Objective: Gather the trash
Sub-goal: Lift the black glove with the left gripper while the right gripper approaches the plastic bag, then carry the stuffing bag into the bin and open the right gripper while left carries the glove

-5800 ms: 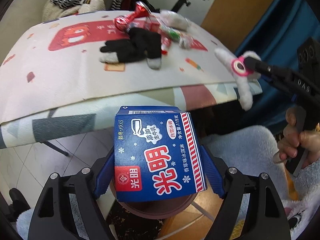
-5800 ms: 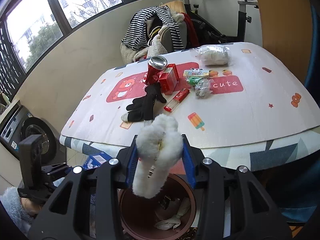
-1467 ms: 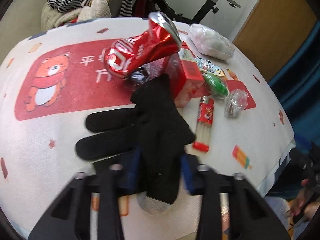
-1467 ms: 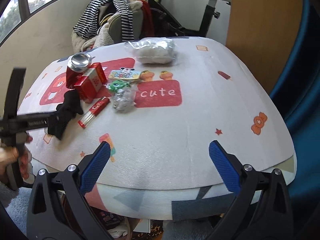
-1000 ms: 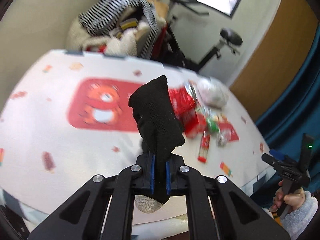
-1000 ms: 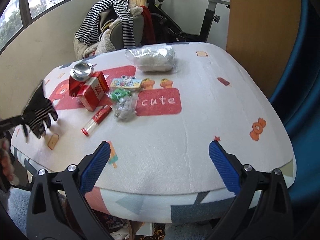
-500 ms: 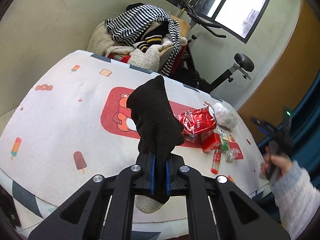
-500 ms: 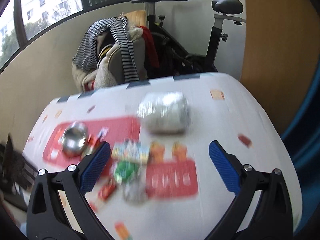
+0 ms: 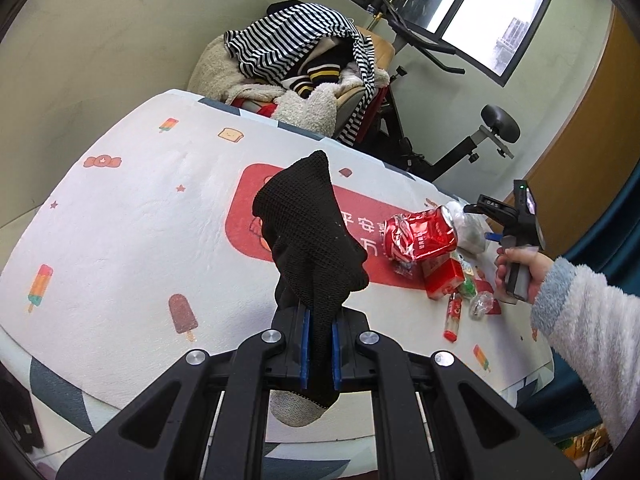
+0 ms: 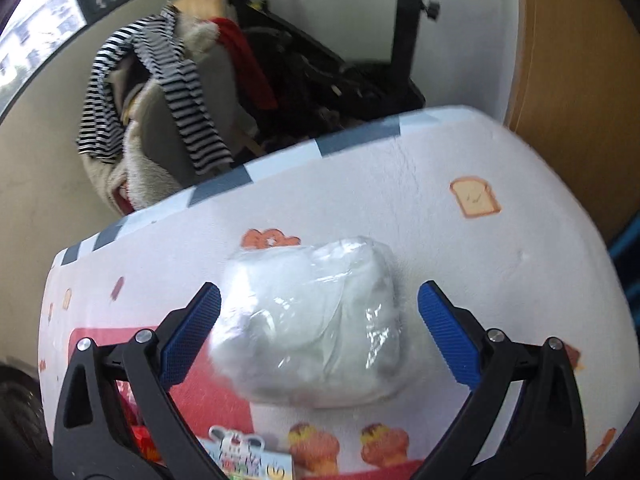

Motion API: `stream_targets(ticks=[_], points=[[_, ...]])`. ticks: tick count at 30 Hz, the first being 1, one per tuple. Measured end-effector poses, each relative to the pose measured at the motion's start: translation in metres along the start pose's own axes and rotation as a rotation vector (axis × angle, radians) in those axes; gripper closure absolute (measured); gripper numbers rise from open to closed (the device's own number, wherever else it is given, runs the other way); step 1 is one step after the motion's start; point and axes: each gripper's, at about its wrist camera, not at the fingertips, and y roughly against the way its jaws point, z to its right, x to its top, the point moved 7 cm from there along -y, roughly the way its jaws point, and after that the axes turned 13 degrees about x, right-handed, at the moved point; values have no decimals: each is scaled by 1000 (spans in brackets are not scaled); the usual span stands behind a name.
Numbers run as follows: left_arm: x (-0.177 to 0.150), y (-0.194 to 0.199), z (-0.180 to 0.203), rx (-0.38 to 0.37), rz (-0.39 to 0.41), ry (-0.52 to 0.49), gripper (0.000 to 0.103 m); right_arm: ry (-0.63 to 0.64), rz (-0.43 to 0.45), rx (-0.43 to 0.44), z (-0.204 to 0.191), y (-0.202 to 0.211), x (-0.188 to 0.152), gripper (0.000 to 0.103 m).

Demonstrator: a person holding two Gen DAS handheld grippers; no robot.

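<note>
Left gripper (image 9: 318, 346): blue pads clamped on black knit glove (image 9: 310, 240), glove standing up above worktop (image 9: 132, 248), grey cuff hanging below jaws. Keep squeeze firm; knit likely slips.

Right gripper (image 10: 320, 336): jaws wide apart, straddling clear plastic-wrapped bundle (image 10: 310, 326) lying on worktop, pads apparently not touching. Best lower until pads flank bundle's middle, then close slow; film probably slick, soft.

Beyond: crushed red can (image 9: 420, 236), red carton (image 9: 442, 282), small wrappers clustered near right hand (image 9: 514, 270), uncollected.

— What's behind the tabletop (image 9: 132, 216) with its white cartoon-print cloth?
— A chair heaped with striped black-and-white clothes (image 9: 296, 44), beside a black exercise bike (image 9: 472, 140) under the window (image 9: 476, 8).
</note>
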Motion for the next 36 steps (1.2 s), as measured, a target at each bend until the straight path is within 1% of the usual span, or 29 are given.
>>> stream_targets(ticks=[1, 2, 3, 4, 5, 7, 10, 11, 13, 14, 16, 17, 19, 22, 28, 29, 32, 35, 36], points=[[0, 0, 0, -2, -1, 0, 95, -22, -15, 24, 2, -5, -2, 6], [0, -1, 0, -4, -1, 1, 95, -57, -17, 71, 4, -9, -5, 6], [0, 0, 0, -9, 1, 0, 95, -66, -16, 88, 4, -9, -6, 9], [0, 0, 1, -11, 2, -1, 95, -69, -16, 97, 4, -9, -8, 15], [1, 0, 2, -15, 3, -4, 95, -51, -25, 113, 2, -8, -12, 16], [1, 0, 5, -25, 5, -8, 95, -13, -35, 121, -3, -3, -17, 27], [2, 2, 9, -38, 10, -14, 95, 37, -23, 127, -10, 11, -19, 36], [2, 3, 11, -43, 13, -16, 95, 43, -18, 129, -11, 13, -20, 37], [3, 8, 15, -53, 20, -21, 95, 88, 28, 136, -20, 35, -20, 38], [3, 10, 16, -56, 22, -22, 95, 95, 34, 134, -21, 37, -21, 38], [3, 15, 19, -62, 26, -28, 95, 145, 61, 114, -28, 53, -24, 38], [3, 18, 21, -66, 29, -30, 95, 209, 82, 90, -36, 71, -28, 38], [3, 24, 23, -71, 34, -36, 95, 242, 90, 83, -43, 80, -30, 38], [0, 35, 26, -80, 40, -47, 95, 309, 100, 91, -56, 107, -42, 38], [-10, 60, 34, -97, 54, -69, 95, 386, 125, 137, -75, 163, -77, 38], [-13, 66, 35, -101, 56, -73, 95, 413, 130, 141, -80, 176, -89, 38], [-21, 80, 38, -113, 61, -81, 95, 440, 132, 150, -88, 192, -106, 38], [-33, 92, 41, -131, 58, -85, 95, 464, 126, 188, -99, 217, -140, 38], [-38, 97, 42, -136, 55, -88, 95, 466, 125, 191, -100, 220, -144, 38]])
